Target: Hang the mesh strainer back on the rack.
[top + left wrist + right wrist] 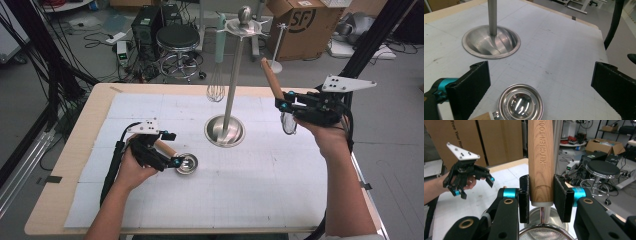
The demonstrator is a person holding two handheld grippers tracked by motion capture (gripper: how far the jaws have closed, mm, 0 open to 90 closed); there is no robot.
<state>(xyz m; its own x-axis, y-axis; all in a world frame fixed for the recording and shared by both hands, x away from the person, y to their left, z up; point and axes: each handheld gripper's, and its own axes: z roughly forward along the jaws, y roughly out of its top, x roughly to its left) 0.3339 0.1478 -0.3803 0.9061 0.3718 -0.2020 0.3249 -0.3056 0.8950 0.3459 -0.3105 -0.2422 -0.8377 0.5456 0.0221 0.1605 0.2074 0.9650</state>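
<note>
Left gripper [175,161] jaws released over measuring cup [521,103] near us, right gripper [541,195] clenched on strainer handle [540,160]; w/ tilt, we risk clipping stand [231,75].

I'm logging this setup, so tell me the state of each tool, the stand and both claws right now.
Left claw: open, jaws either side of the scoop.
Metal scoop: lying on the table, bowl up, not gripped.
Right claw: shut on the strainer.
Strainer: held off the table, wooden handle up.
Stand: upright.
Whisk: hanging from the stand.
</note>
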